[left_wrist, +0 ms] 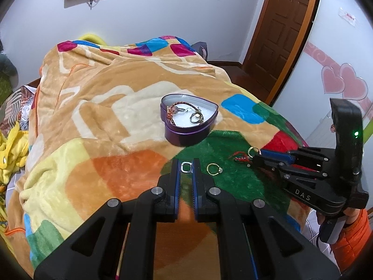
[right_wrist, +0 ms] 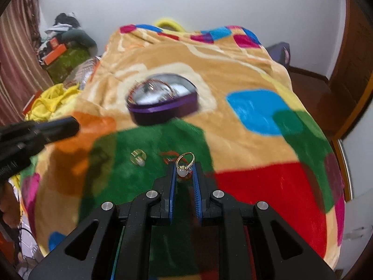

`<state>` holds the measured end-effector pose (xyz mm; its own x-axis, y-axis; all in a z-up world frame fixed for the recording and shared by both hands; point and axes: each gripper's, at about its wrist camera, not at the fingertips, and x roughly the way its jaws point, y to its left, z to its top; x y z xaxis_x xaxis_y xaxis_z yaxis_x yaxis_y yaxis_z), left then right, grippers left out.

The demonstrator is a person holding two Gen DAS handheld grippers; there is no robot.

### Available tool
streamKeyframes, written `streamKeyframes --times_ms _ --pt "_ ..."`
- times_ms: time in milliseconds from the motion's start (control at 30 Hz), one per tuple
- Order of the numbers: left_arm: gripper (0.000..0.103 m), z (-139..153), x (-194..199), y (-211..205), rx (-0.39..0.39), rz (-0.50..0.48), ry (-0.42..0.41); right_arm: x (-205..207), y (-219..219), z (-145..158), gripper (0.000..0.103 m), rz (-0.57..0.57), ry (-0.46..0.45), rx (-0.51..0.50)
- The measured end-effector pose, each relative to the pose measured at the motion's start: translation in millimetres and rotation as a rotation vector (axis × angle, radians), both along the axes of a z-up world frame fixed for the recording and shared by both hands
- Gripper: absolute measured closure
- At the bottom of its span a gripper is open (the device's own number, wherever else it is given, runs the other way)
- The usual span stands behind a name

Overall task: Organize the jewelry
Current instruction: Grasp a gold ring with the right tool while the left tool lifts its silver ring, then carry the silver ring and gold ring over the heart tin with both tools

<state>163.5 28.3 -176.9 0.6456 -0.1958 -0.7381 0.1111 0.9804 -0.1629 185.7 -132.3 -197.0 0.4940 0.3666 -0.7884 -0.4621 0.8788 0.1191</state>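
Observation:
A purple heart-shaped tin (left_wrist: 190, 119) sits open on the blanket and holds a braided bracelet and rings; it looks blurred in the right wrist view (right_wrist: 163, 102). My left gripper (left_wrist: 186, 166) is shut on a small silver square ring (left_wrist: 185, 167). My right gripper (right_wrist: 184, 171) is shut on a gold ring with a pale stone (right_wrist: 183, 166), just above the green patch; it also shows in the left wrist view (left_wrist: 253, 154). A gold ring with a pearl (left_wrist: 214, 169) lies loose on the green patch. A red string piece (left_wrist: 240, 157) lies beside the right gripper's tips.
The colourful plush blanket (left_wrist: 116, 116) covers a bed. A wooden door (left_wrist: 279, 35) stands at the back right. Yellow cloth and clutter (right_wrist: 49, 100) lie off the bed's left side. The bed edge drops off on the right.

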Motion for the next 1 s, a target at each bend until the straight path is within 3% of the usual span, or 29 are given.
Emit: streamKeyframes --times_ms 233,400,1000 --pt "0.095 -1 2 -9 0.0 -0.014 0.006 -4 -19 -2 0.09 -0.027 0.018 -0.031" --pt "0.095 -2 3 -12 0.004 -0.019 0.009 -7 -20 2 0.082 -0.019 0.006 -0.038" --pt "0.095 -8 11 -7 0.002 -0.009 0.023 7 -13 -11 0.085 -0.001 0.013 0.003"
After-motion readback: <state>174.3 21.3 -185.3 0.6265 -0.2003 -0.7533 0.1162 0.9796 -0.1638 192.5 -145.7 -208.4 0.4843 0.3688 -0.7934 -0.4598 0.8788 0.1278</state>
